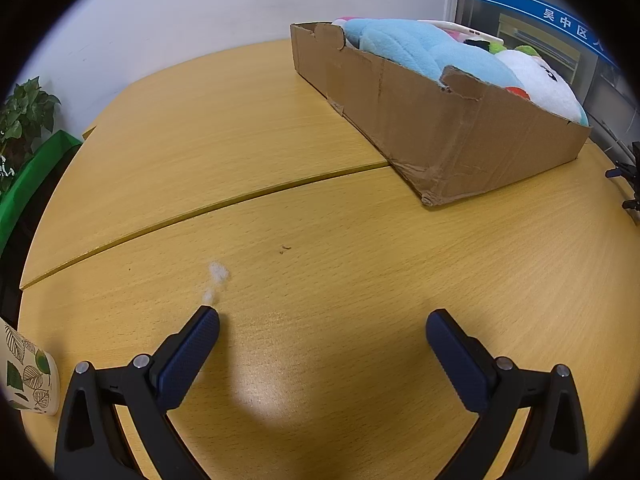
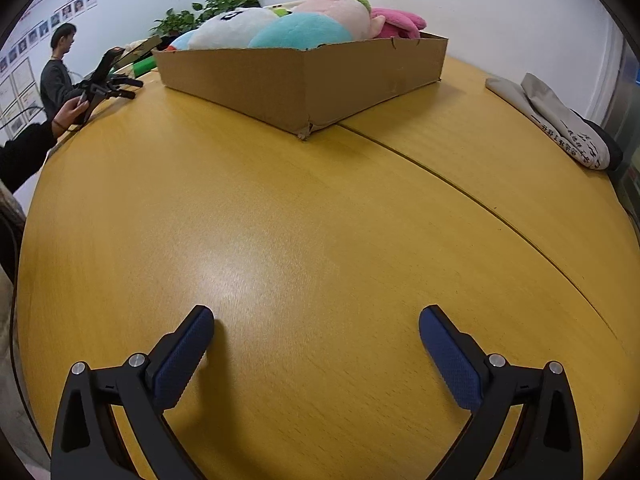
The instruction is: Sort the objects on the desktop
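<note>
Left gripper (image 1: 322,322) and right gripper (image 2: 316,320) spread wide, empty, low over table (image 2: 320,208). Toys (image 2: 300,30) already in box (image 2: 304,80) ahead. Best to hold clear.

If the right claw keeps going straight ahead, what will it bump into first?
Probably the cardboard box full of plush toys. The right claw is open and empty, with only bare table ahead of it until the box's near corner. Depth is hard to judge, so it might skim the tabletop first.
</note>
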